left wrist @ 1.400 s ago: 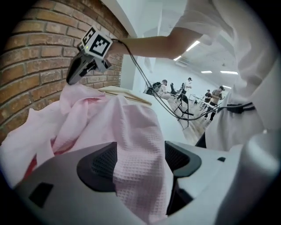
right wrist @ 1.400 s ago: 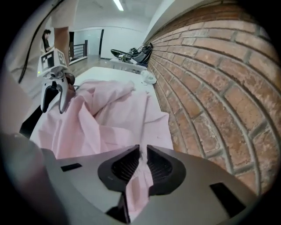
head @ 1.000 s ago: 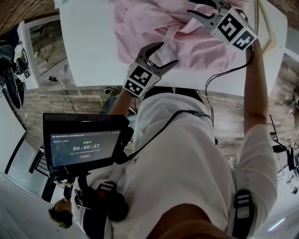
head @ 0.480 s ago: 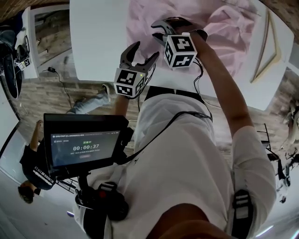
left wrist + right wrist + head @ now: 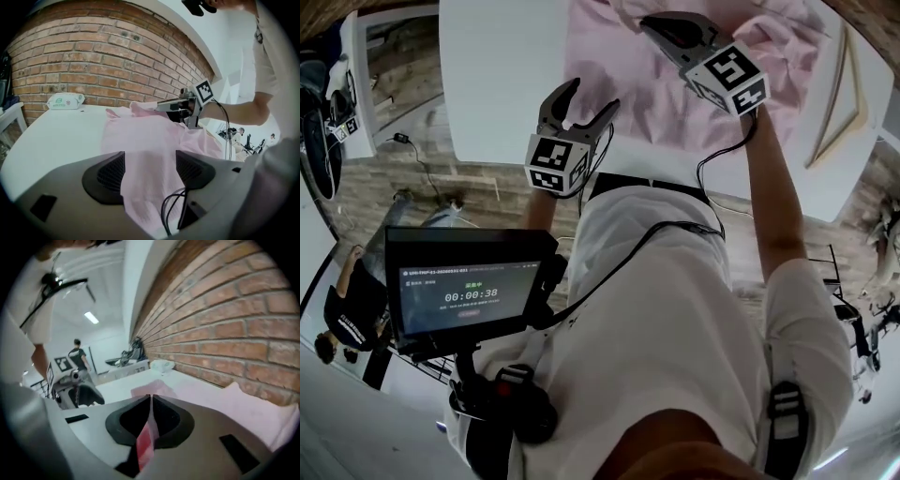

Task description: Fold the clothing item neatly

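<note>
1. Lying on a white counter [image 5: 497, 75], a pink shirt [image 5: 628, 94] fills the head view from 12 to 1 o'clock.
2. At 1 o'clock, over the shirt, the right gripper [image 5: 654, 23] has just been closing its jaws, and they now pinch a fold of pink cloth.
3. At 12 o'clock, by the shirt's near edge, the left gripper [image 5: 592, 97] holds its jaws wide apart. Cloth shows between them, unpressed.
</note>
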{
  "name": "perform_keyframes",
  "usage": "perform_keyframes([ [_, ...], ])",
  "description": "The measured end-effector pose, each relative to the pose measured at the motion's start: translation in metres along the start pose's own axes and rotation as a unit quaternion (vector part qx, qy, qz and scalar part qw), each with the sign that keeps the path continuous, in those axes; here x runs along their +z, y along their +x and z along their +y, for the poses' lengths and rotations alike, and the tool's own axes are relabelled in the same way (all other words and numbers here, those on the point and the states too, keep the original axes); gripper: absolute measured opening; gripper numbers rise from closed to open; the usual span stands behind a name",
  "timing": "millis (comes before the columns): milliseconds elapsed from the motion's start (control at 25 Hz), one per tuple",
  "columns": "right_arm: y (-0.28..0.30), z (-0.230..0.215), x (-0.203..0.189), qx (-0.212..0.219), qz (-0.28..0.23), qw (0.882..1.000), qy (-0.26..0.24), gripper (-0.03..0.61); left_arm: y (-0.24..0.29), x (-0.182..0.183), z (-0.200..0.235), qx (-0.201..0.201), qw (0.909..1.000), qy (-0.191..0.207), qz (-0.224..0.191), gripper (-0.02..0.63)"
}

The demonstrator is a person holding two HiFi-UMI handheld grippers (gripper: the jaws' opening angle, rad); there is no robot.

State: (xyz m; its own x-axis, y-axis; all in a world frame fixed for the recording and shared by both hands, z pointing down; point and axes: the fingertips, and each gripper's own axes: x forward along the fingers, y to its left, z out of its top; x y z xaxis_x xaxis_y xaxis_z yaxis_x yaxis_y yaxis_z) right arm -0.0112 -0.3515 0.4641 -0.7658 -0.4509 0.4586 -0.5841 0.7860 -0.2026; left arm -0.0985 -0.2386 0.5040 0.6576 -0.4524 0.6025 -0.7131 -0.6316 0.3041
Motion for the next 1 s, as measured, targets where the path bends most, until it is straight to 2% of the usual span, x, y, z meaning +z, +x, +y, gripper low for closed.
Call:
perform_keyframes([
  [80,-0.02,-0.037,-0.001,-0.03,-0.036,0.997,0.066,0.021,0.002,0.006,-0.001,-0.004,0.9999,0.01,-0.002,0.342],
  [160,-0.034,-0.067,-0.006,-0.053,-0.05,0.992,0.106,0.021,0.006,0.01,-0.004,-0.01,0.9996,0.027,-0.001,0.342],
  [240,-0.045,-0.093,-0.018,-0.095,-0.033,0.986,0.13,0.021,0.012,0.011,-0.006,-0.016,0.9992,0.038,0.004,0.343],
  [360,-0.062,-0.115,-0.047,-0.142,0.021,0.976,0.162,0.032,0.017,0.009,-0.01,-0.019,0.9991,0.036,0.011,0.342],
  [440,-0.081,-0.117,-0.051,-0.153,0.038,0.978,0.135,0.032,0.019,0.013,-0.015,-0.019,0.9988,0.043,0.011,0.342],
  [520,-0.095,-0.099,-0.041,-0.121,0.049,0.988,0.087,0.052,0.022,0.019,-0.019,-0.03,0.9978,0.058,0.011,0.342],
  [600,-0.099,-0.061,-0.041,-0.042,0.088,0.995,0.035,0.081,0.025,0.023,-0.027,-0.06,0.9947,0.082,0.018,0.342],
  [640,-0.101,-0.04,-0.048,-0.001,0.121,0.993,0.005,0.102,0.027,0.023,-0.034,-0.081,0.9917,0.097,0.024,0.342],
  [720,-0.104,-0.007,-0.064,0.061,0.181,0.98,-0.05,0.15,0.03,0.021,-0.049,-0.113,0.9846,0.129,0.034,0.342],
  [800,-0.105,0.014,-0.073,0.099,0.21,0.97,-0.073,0.196,0.031,0.018,-0.059,-0.129,0.9806,0.143,0.037,0.342],
  [920,-0.103,0.027,-0.085,0.126,0.234,0.959,-0.102,0.196,0.034,0.014,-0.078,-0.141,0.9793,0.14,0.036,0.342],
  [1000,-0.096,0.028,-0.098,0.13,0.269,0.943,-0.145,0.196,0.037,0.01,-0.087,-0.147,0.9785,0.139,0.038,0.342],
])
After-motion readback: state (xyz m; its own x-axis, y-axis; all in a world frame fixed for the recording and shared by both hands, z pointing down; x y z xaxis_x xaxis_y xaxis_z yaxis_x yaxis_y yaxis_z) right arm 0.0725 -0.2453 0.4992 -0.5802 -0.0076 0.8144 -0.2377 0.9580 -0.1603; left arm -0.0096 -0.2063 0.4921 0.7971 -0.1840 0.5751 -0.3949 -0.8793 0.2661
